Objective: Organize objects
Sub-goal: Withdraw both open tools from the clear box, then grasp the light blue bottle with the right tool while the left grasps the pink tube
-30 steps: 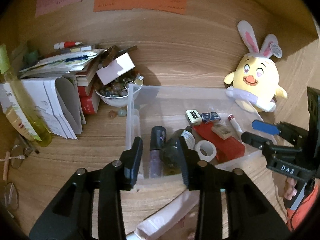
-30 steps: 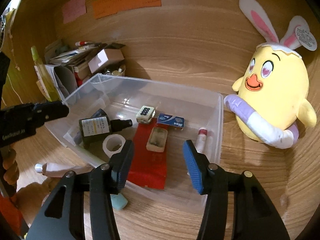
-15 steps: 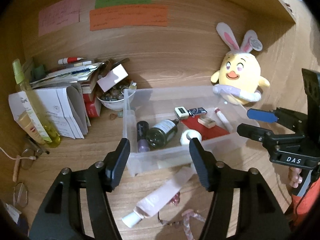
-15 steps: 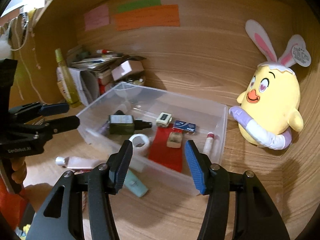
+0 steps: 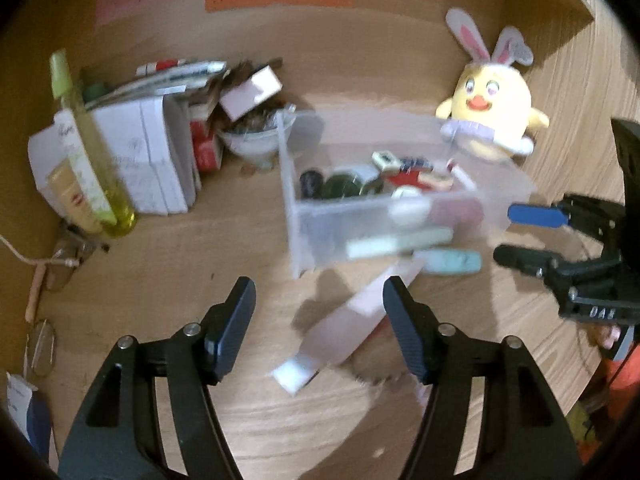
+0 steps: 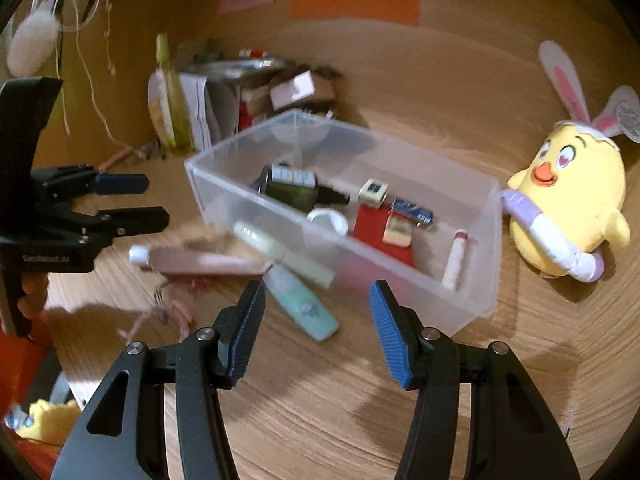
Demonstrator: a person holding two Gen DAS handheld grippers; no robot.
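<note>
A clear plastic bin (image 5: 292,184) (image 6: 486,264) stands on the wooden desk and holds a dark green bottle (image 6: 292,192), a tape roll (image 6: 328,220), a red card, a lip balm (image 6: 456,256) and small items. In front of the bin lie a pink tube (image 5: 348,320) (image 6: 200,260), a pale green tube (image 6: 280,252) and a teal tube (image 5: 452,262) (image 6: 300,304). My left gripper (image 5: 320,320) is open and empty, just short of the pink tube. My right gripper (image 6: 316,320) is open and empty over the teal tube.
A yellow bunny plush (image 5: 492,116) (image 6: 568,208) sits right of the bin. Books, papers, a bowl of stones (image 5: 252,136) and a yellow-green spray bottle (image 5: 92,152) crowd the back left. Glasses (image 5: 44,344) lie at the left edge. A pink string (image 6: 168,312) lies by the tubes.
Both grippers have pulled back from the bin and stayed open. The tubes in front of the bin have come into view. The views are motion-blurred.
</note>
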